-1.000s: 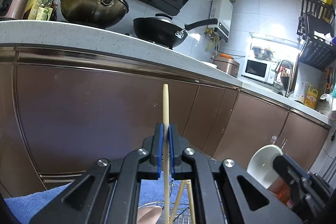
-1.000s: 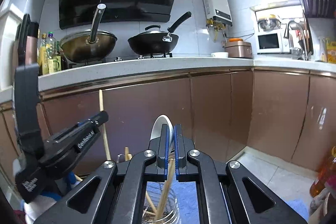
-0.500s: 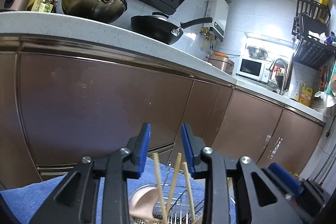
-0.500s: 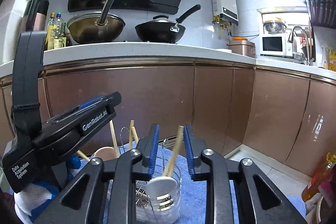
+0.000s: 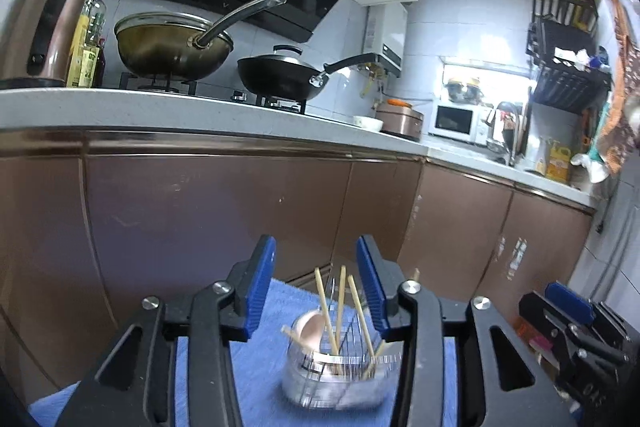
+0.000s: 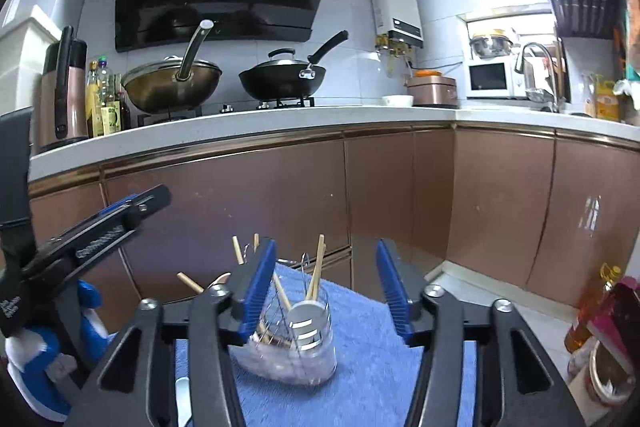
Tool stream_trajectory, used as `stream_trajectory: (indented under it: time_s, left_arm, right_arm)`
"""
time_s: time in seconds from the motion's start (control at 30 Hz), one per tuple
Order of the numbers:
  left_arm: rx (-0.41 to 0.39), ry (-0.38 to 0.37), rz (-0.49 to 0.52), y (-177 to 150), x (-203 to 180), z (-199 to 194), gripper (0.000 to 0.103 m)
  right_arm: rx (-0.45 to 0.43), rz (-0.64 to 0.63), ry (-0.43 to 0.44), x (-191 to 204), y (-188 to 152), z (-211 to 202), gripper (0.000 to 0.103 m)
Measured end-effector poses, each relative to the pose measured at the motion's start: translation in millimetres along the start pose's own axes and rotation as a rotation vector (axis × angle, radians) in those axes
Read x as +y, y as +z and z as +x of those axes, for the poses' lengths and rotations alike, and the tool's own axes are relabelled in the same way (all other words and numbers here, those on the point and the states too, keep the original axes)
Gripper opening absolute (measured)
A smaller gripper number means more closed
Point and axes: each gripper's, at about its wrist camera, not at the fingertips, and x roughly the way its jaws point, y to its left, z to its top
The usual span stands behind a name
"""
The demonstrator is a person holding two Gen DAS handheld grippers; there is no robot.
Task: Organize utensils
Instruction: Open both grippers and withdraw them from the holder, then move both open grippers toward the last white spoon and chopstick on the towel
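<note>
Both grippers point level toward the brown cabinets above a blue towel. The left gripper and the right gripper have their jaws spread wide, holding nothing. On the towel below them stands a clear utensil holder with wooden chopsticks leaning in it and a spoon bowl up.

Both wrist views low, facing cabinets — shared holder

Both the left gripper and right gripper released their chopsticks, apparently into the holder, and opened wide.
</note>
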Motion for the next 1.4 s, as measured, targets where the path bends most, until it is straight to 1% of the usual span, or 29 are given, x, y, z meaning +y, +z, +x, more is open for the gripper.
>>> stream_trajectory:
  time_s: [0.03,0.07,0.13,0.2,0.27,0.3,0.33,0.4,0.47,0.57,0.73,0.93,1.07,1.17,1.2,1.4]
  left_arm:
    - [0.016,-0.002,0.014,0.9,1.2,-9.2,0.042]
    - [0.031,-0.004,0.024,1.7,2.7,-17.2,0.043]
    - [0.053,-0.004,0.036,1.3,7.7,-35.8,0.045]
    - [0.060,0.007,0.049,1.5,12.8,-54.3,0.049]
    - [0.061,0.023,0.054,2.0,19.0,-73.2,0.056]
    - [0.060,0.029,0.054,2.6,23.2,-83.8,0.057]
    - [0.060,0.033,0.054,2.9,25.9,-90.3,0.058]
    - [0.056,0.044,0.055,3.9,32.4,-108.1,0.061]
    - [0.055,0.047,0.059,8.1,37.0,-117.9,0.064]
    - [0.056,0.058,0.074,7.5,40.4,-138.6,0.065]
    - [0.053,0.076,0.118,4.7,34.8,-167.7,0.065]
    - [0.047,0.090,0.146,-0.4,28.7,-192.5,0.065]
    - [0.041,0.098,0.148,-0.5,29.9,-207.3,0.066]
    - [0.029,0.106,0.151,-0.3,31.8,-218.9,0.066]
    - [0.026,0.109,0.151,-0.8,33.1,-222.4,0.066]
    - [0.011,0.132,0.149,0.7,40.9,-237.4,0.066]
  right_arm:
    - [0.005,0.012,0.000,1.2,-1.1,-9.7,0.064]
    - [0.010,0.019,0.000,2.0,-2.4,-16.6,0.067]
    - [0.022,0.030,0.001,3.7,-5.7,-28.6,0.079]
    - [0.029,0.038,-0.004,5.6,-9.4,-41.9,0.084]
    - [0.035,0.045,-0.007,7.9,-12.1,-54.7,0.095]
    - [0.036,0.050,-0.004,9.3,-13.4,-62.2,0.098]
    - [0.034,0.056,0.001,10.6,-14.5,-70.0,0.102]
    - [0.024,0.064,0.015,13.6,-15.5,-82.9,0.103]
    - [0.016,0.062,0.020,16.4,-15.1,-93.5,0.103]
    - [-0.010,0.053,0.030,24.5,-14.0,-112.0,0.103]
    - [-0.042,0.056,0.056,33.8,-15.5,-136.9,0.103]
    - [-0.024,0.058,0.062,38.9,-20.2,-155.3,0.103]
    - [-0.020,0.054,0.043,43.6,-20.9,-168.1,0.103]
    - [0.005,0.064,0.046,46.4,-21.7,-174.0,0.103]
    - [0.003,0.065,0.033,47.1,-21.9,-175.2,0.103]
    - [0.010,0.044,0.041,58.3,-21.3,-184.1,0.103]
